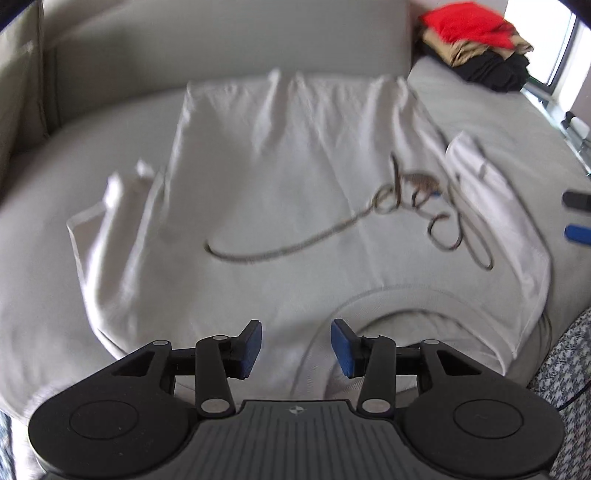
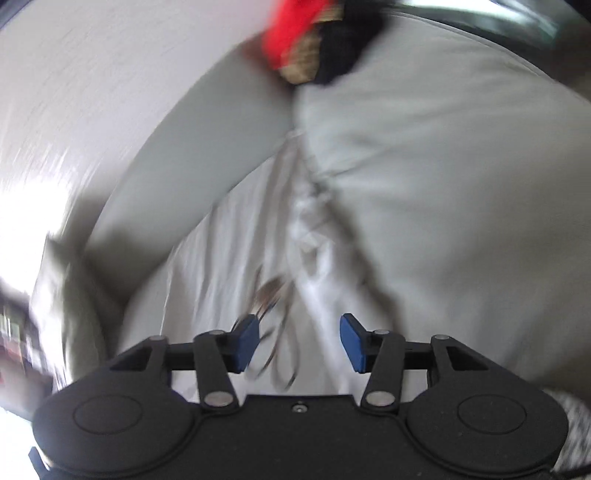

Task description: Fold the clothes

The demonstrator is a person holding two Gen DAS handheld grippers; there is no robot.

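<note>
White T-shirt point(image 1: 280, 177) lies spread flat on the grey sofa point(image 1: 480, 122), collar nearest your left hand-held gripper point(image 1: 296, 347), whose jaws stand apart and empty above it. A folded stack of clothes point(image 1: 476, 40) sits far right. Your right hand-held gripper point(image 2: 299, 341) hovers parted over the shirt's edge, blurred.

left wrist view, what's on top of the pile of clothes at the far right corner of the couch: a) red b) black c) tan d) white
a: in the stack of folded clothes the red garment lies on top, with a tan one under it and black ones at the bottom, beyond the white t-shirt spread on the couch.
</note>
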